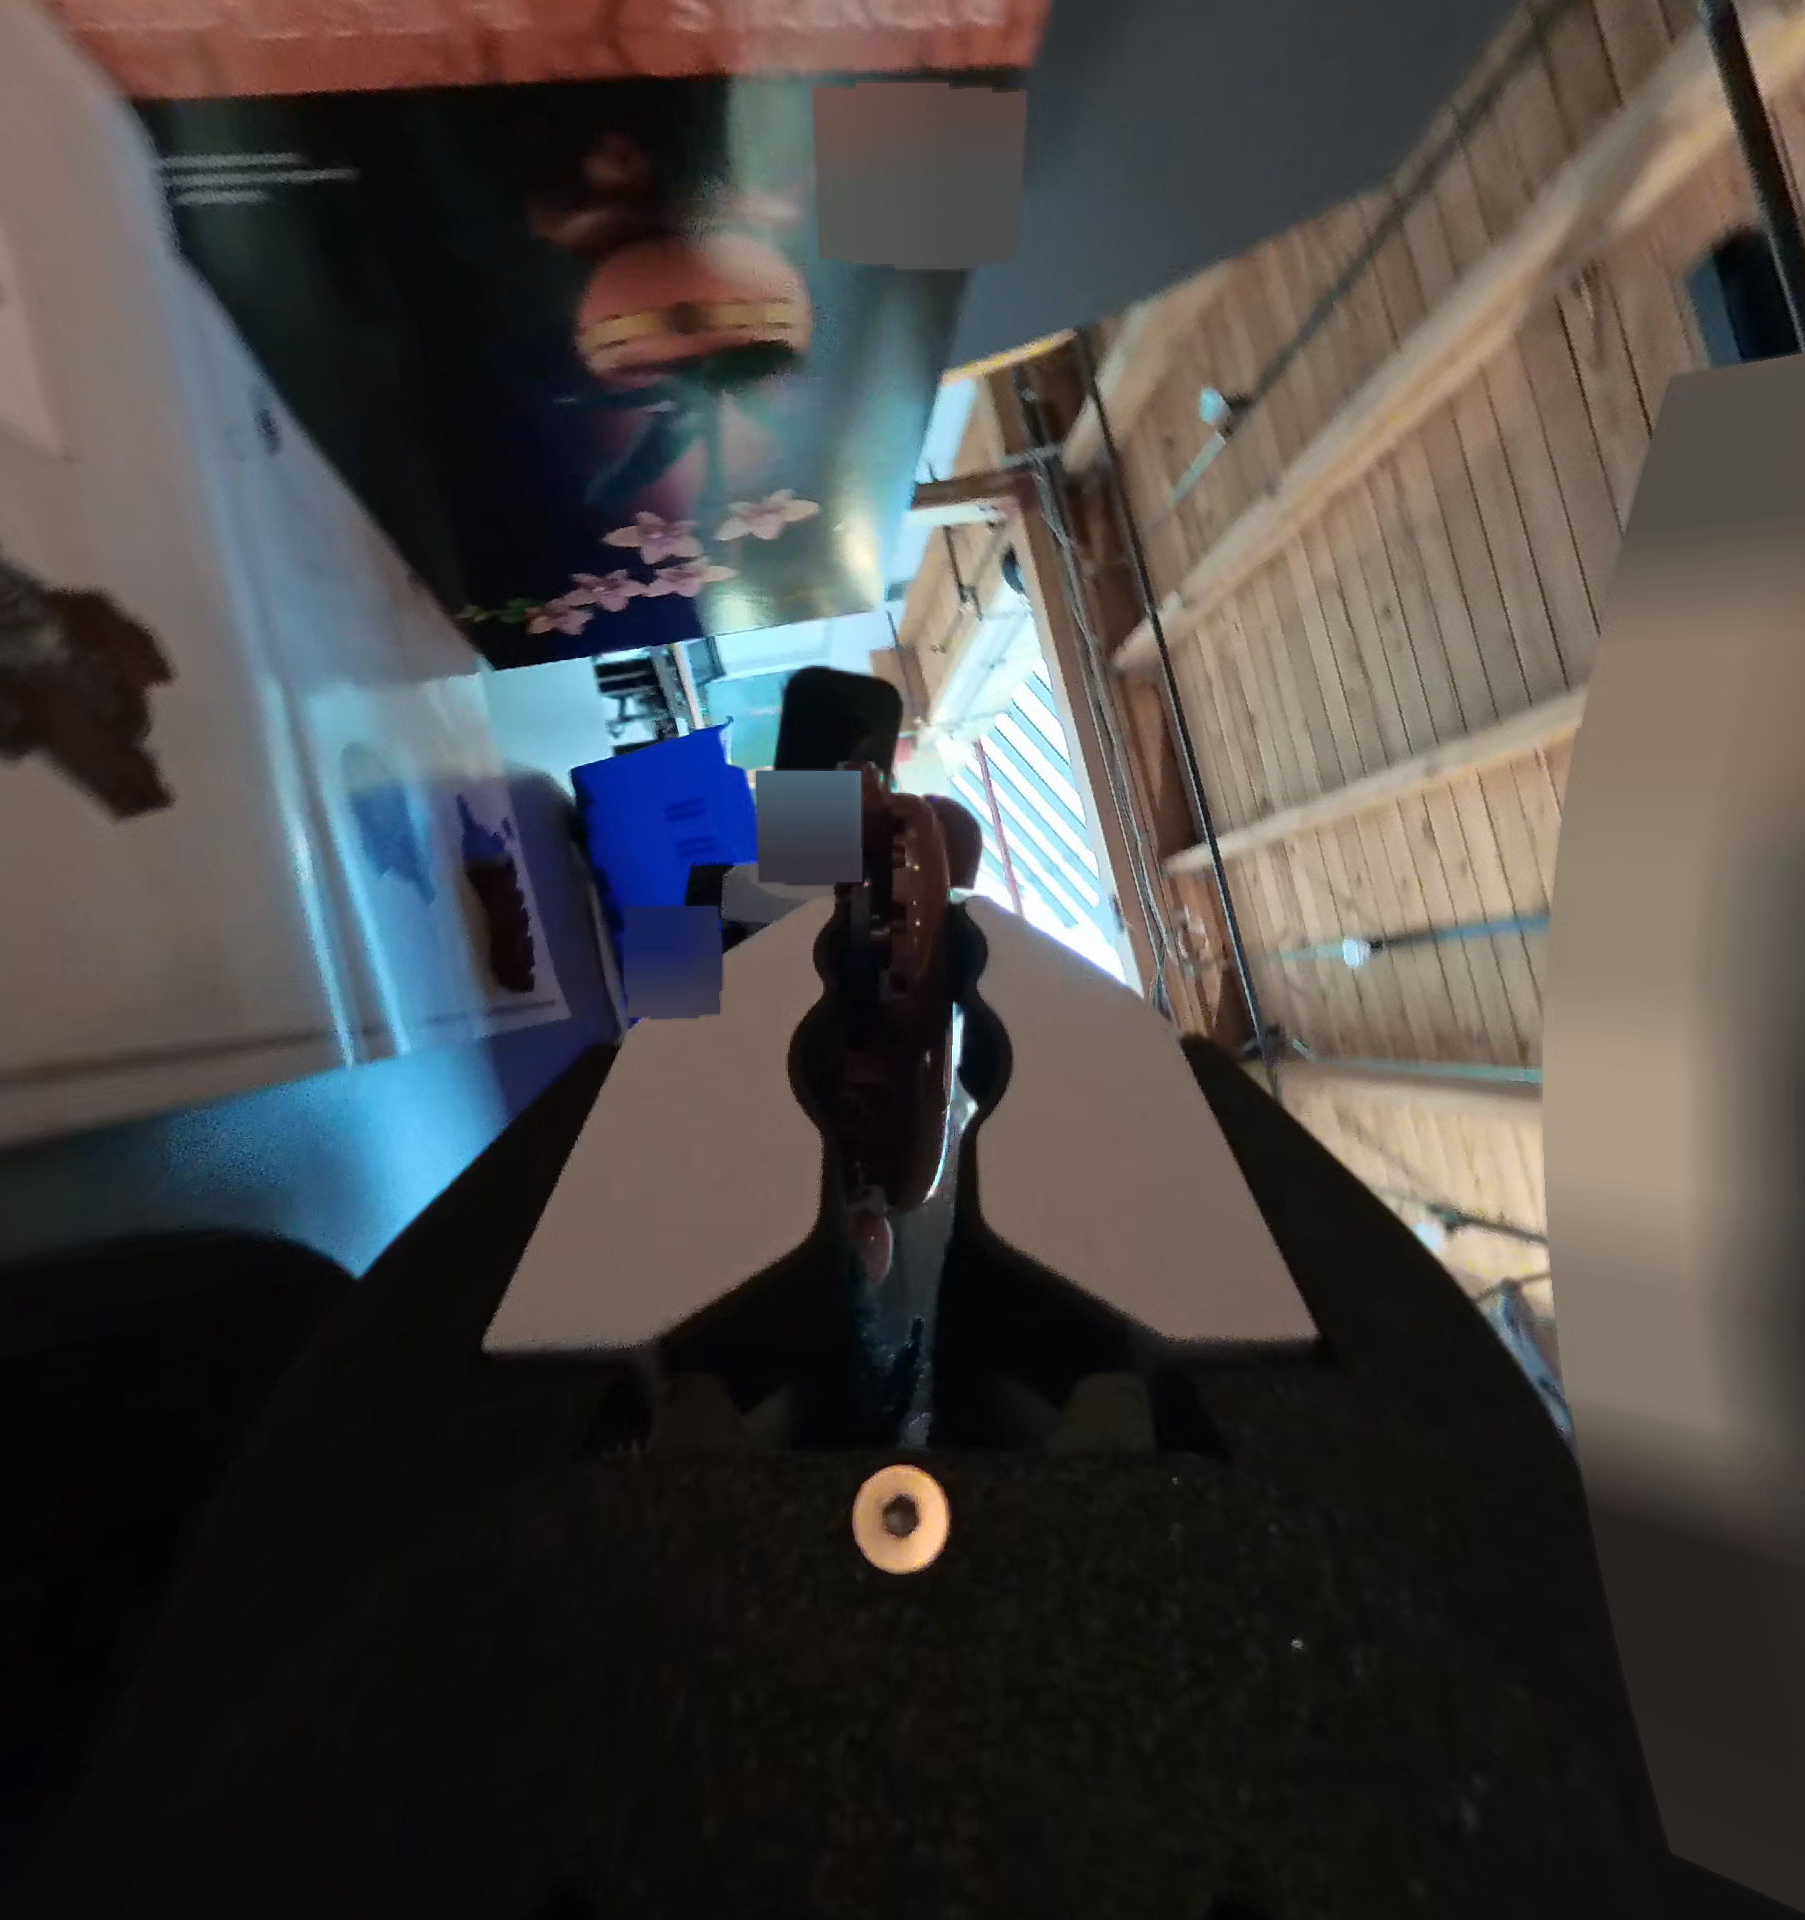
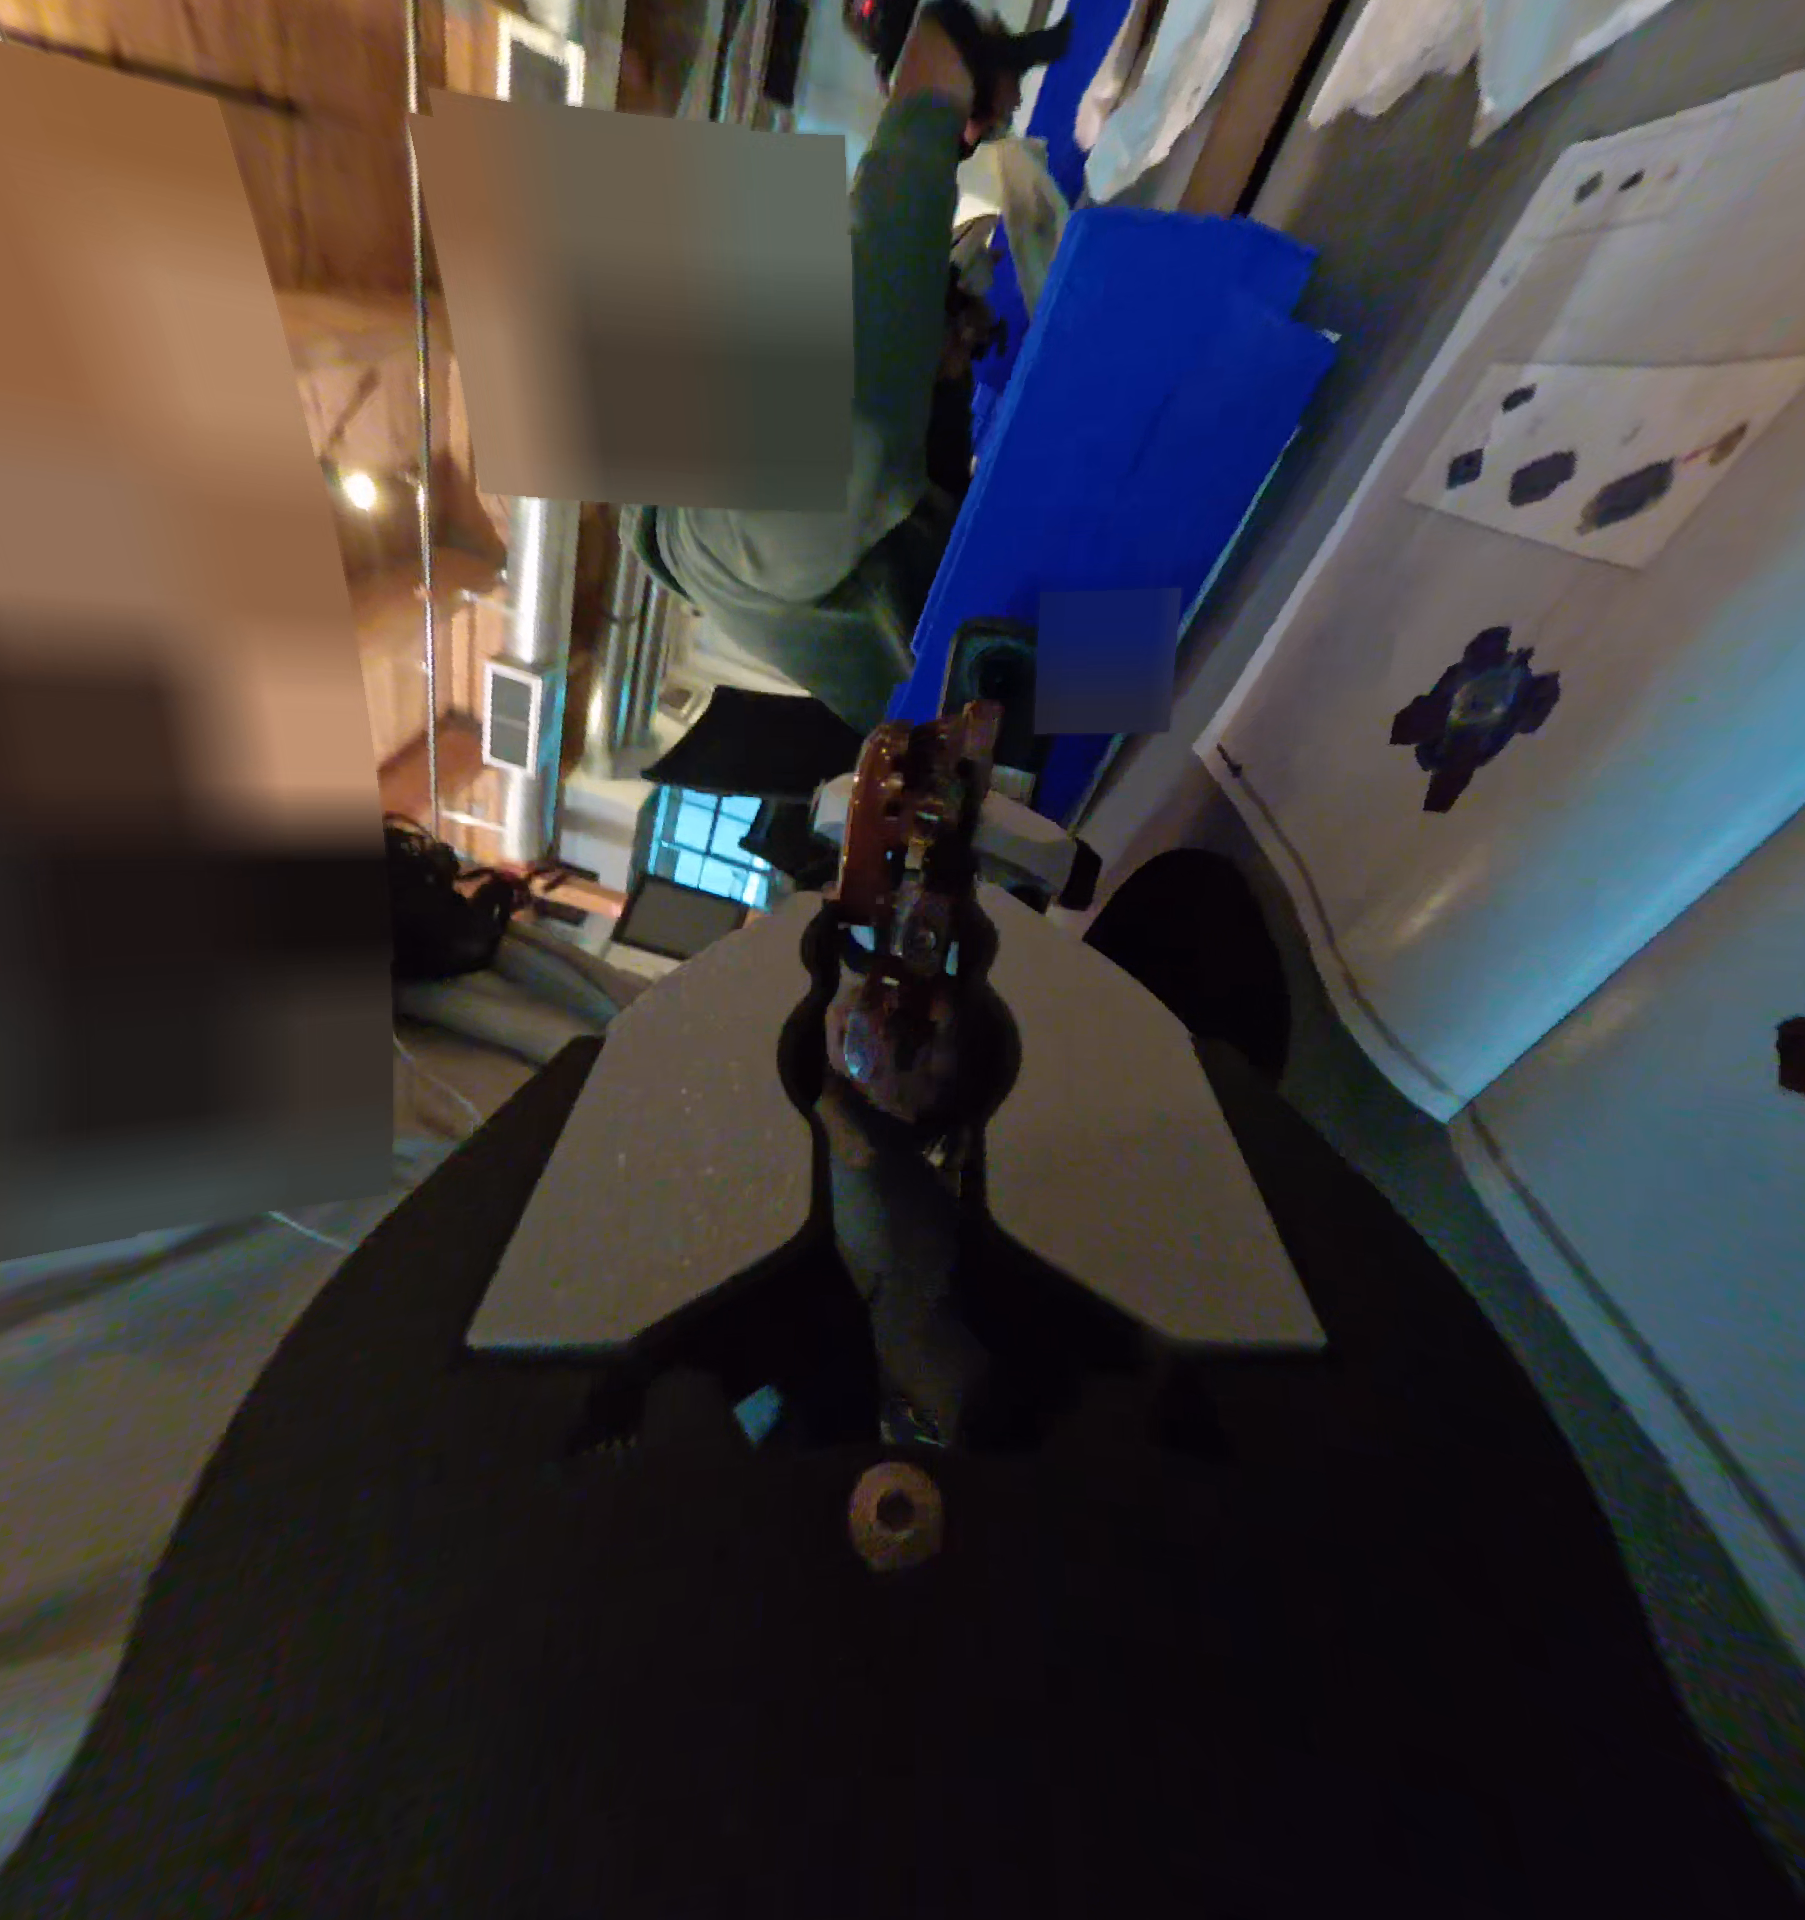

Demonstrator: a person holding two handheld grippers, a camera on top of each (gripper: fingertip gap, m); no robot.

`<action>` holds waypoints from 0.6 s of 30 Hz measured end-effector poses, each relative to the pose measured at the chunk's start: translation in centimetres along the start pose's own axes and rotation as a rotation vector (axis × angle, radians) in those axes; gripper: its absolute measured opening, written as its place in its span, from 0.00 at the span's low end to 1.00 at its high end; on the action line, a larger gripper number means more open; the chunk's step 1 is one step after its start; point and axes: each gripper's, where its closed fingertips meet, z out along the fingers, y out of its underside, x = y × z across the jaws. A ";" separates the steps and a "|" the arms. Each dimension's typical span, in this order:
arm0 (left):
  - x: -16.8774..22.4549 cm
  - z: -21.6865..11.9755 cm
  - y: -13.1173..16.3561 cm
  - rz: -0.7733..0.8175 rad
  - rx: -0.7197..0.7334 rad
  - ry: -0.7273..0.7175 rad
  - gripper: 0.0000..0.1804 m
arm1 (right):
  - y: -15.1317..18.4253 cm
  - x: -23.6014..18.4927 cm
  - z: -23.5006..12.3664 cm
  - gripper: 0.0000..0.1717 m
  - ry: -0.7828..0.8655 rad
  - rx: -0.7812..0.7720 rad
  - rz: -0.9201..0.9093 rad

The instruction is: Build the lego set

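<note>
My left gripper (image 1: 893,935) is shut on a dark brown, glossy thing (image 1: 919,883) with small pale studs. The thing stands edge-on between the grey fingers (image 1: 690,1143) and sticks out past the tips. My right gripper (image 2: 898,925) is shut on a brown, slotted thing (image 2: 903,821) with small metal parts, which also juts past the tips. I cannot tell whether both grippers hold one and the same thing. In the right wrist view a grey and black gripper part (image 2: 1033,836) shows just behind the brown thing. Both grippers are held up in the air and rolled sideways.
Blue folded panels (image 2: 1137,395) lean on a white wall with papers (image 2: 1500,727); they also show in the left wrist view (image 1: 659,810). A person's grey-green sleeve (image 2: 794,592) is close ahead of the right gripper. A wooden plank ceiling (image 1: 1397,623) and a dark poster (image 1: 617,364) show to the left gripper.
</note>
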 end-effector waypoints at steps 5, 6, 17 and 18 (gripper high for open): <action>-0.2 -0.4 0.3 -0.056 -0.010 -0.037 0.09 | 0.4 0.1 -0.1 0.11 0.031 0.023 0.005; -0.3 -0.4 0.3 -0.063 -0.008 -0.040 0.09 | 0.3 0.2 -0.1 0.11 0.039 0.031 0.006; -0.8 -0.8 0.7 -0.111 -0.009 -0.024 0.09 | 0.8 -0.1 0.0 0.18 0.041 0.006 0.011; -0.8 -0.8 0.7 -0.110 -0.011 -0.022 0.09 | 1.0 -0.1 0.0 0.21 0.042 -0.009 0.005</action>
